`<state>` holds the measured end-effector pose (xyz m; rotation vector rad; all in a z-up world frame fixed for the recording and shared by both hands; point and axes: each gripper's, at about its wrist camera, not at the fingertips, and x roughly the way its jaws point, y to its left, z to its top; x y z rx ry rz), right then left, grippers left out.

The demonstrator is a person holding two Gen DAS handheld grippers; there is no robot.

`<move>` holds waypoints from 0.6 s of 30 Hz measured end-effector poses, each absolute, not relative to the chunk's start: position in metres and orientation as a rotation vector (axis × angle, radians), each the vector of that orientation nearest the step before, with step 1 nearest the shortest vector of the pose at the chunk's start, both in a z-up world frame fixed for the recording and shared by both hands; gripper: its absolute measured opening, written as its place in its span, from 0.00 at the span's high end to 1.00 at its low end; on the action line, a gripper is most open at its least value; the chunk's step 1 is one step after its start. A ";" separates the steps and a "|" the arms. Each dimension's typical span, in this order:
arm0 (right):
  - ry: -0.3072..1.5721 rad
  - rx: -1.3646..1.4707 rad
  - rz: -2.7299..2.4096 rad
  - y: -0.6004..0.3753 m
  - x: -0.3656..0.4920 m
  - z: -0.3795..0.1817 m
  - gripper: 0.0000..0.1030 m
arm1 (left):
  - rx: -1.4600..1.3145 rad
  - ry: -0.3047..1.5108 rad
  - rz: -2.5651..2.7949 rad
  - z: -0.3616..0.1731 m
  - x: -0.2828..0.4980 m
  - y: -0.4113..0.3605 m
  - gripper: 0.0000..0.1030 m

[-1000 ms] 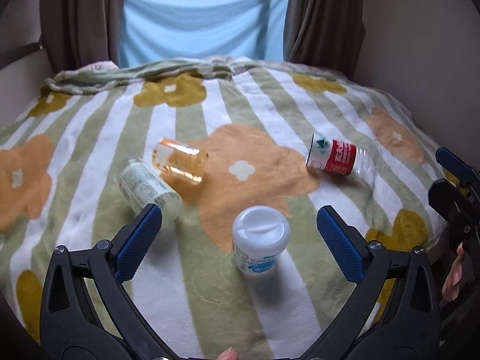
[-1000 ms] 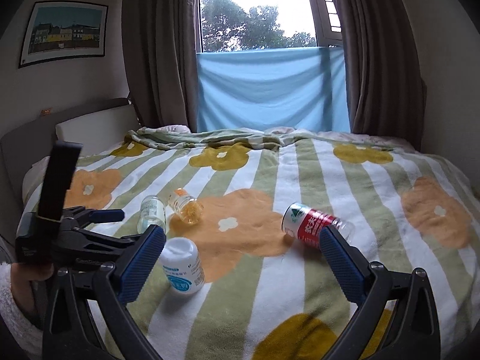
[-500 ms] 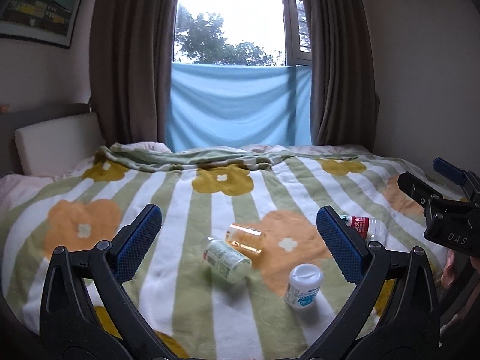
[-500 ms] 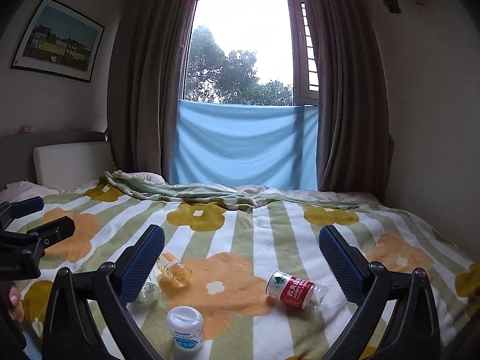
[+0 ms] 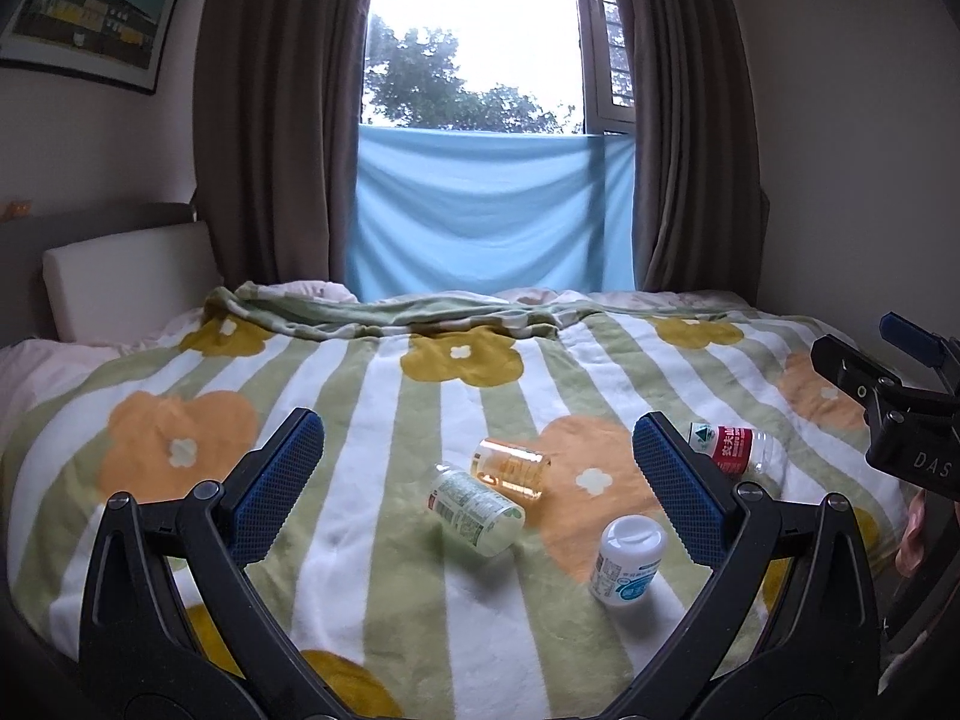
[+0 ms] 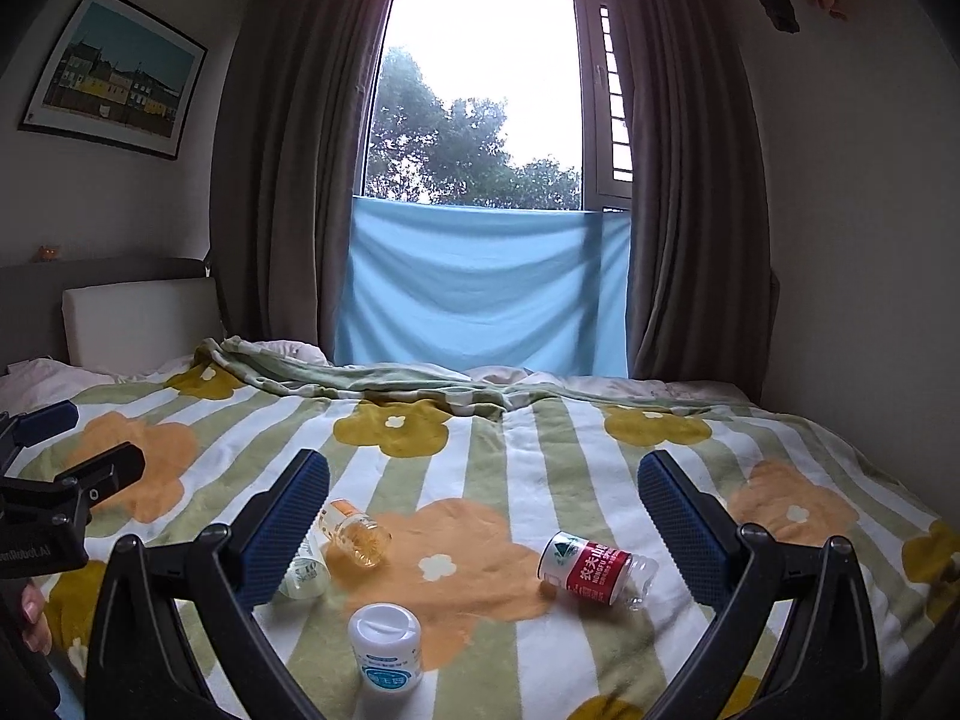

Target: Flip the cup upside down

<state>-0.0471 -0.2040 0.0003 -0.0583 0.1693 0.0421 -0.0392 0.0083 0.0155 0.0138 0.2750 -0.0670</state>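
- Left gripper (image 5: pixel 480 480): jaws spread wide, nothing between them, held above the near part of the flowered blanket (image 5: pixel 372 396).
- Right gripper (image 6: pixel 483 516): jaws likewise spread and empty.
- Cup (image 5: pixel 510 469): clear amber, lying on its side on the blanket's central orange flower (image 5: pixel 576 450), not yet inverted.
- Pale green-labelled bottle (image 5: pixel 474 507): on its side, just beside the cup on the near-left.
- White jar (image 5: pixel 627 561): upright, nearer than the cup, to its right.
- Red-labelled bottle (image 6: pixel 591 567): on its side, well apart to the cup's right.
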 end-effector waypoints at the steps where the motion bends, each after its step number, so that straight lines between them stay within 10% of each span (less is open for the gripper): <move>1: 0.168 -0.057 0.041 -0.204 -0.047 0.000 0.00 | 0.013 0.275 -0.068 0.016 -0.039 0.008 0.00; 18: 0.174 -0.051 0.042 -0.203 -0.045 -0.002 0.00 | 0.031 0.274 -0.095 0.013 -0.039 -0.002 0.00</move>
